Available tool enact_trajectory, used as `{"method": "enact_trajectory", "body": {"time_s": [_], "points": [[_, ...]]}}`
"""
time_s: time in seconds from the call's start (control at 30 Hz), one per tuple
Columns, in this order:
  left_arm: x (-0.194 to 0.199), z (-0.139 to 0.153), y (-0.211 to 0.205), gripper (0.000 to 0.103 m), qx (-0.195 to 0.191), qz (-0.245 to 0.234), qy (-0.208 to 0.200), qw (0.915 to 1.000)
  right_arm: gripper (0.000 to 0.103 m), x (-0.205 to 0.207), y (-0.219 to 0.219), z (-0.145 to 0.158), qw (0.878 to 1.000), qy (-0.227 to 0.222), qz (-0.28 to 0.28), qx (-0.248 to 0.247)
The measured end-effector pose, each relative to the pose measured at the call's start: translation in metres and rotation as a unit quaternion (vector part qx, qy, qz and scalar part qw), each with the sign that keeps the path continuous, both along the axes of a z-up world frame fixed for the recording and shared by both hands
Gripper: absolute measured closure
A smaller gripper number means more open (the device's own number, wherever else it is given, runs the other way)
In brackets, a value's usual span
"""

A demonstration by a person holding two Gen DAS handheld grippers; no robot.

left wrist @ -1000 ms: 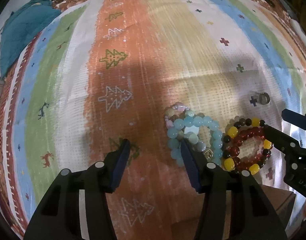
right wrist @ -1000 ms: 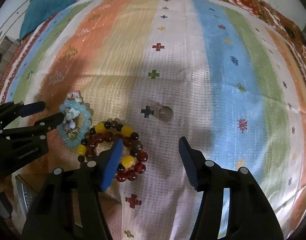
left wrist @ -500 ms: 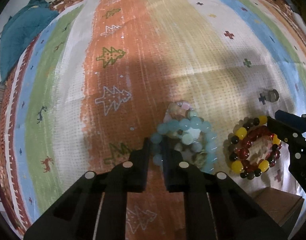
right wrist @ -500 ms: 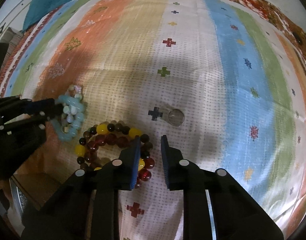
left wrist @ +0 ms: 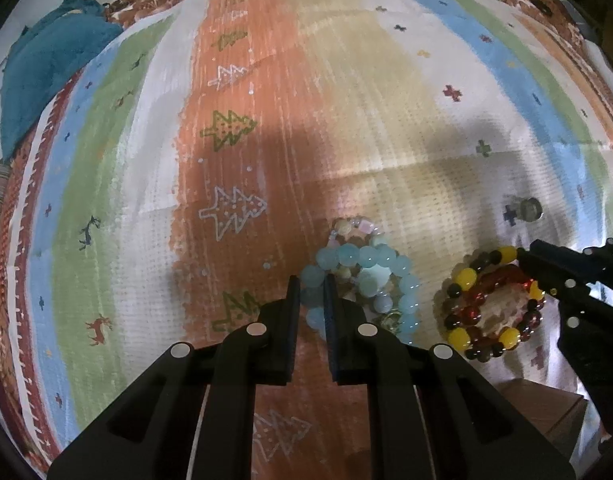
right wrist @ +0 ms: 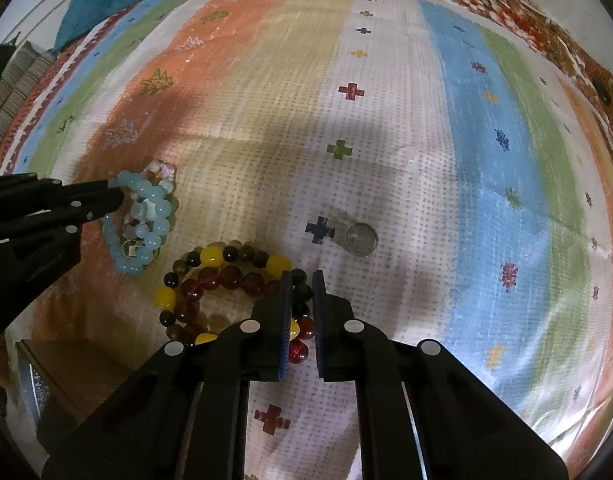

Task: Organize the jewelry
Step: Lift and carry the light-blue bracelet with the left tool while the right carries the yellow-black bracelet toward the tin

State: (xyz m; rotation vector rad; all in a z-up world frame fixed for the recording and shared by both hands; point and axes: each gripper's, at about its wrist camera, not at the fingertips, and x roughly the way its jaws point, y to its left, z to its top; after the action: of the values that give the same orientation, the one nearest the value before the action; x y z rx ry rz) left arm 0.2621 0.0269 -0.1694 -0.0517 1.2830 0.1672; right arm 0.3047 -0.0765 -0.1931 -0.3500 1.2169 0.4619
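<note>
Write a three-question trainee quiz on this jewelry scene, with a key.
1. True or false: the left gripper is shut on the blue bracelet.
2. What does the right gripper pinch? A) the ring B) the red-and-yellow bracelet C) the teal cloth
3. Fill in: the ring lies beside a dark ____ printed on the cloth.

Key: 1 true; 2 B, the red-and-yellow bracelet; 3 cross.

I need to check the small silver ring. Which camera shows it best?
The right wrist view: the ring lies near centre, large and unobstructed, beside a dark cross. The left wrist view shows it small, near the right edge.
</note>
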Motion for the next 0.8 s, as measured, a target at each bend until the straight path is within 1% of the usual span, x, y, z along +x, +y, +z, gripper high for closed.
{"method": "enact_trajectory", "body": {"time_s": [0.1, 0.27, 0.33, 0.43, 0.8], "points": [[-0.001, 0.007, -0.002, 0.092, -0.005, -0.001, -0.007, 1.0000, 0.093, -0.001, -0.001, 0.004, 1.000, -0.005, -0.002, 0.002], [-0.001, 0.023, -0.002, 0.092, -0.014, -0.002, -0.025, 0.9996, 0.093, 0.002, -0.007, 0.018, 1.000, -0.024, -0.014, 0.010], [-0.004, 0.031, -0.004, 0.092, -0.018, -0.003, -0.032, 0.9993, 0.093, 0.003, -0.008, 0.022, 0.999, -0.036, -0.016, 0.007], [-0.005, 0.039, -0.005, 0.092, -0.012, -0.004, -0.042, 0.9990, 0.093, 0.003, -0.012, 0.028, 0.998, -0.058, -0.024, -0.005], [-0.014, 0.062, 0.002, 0.092, -0.017, -0.001, -0.067, 0.9976, 0.093, 0.003, -0.019, 0.049, 0.996, -0.080, -0.027, 0.016]]}}
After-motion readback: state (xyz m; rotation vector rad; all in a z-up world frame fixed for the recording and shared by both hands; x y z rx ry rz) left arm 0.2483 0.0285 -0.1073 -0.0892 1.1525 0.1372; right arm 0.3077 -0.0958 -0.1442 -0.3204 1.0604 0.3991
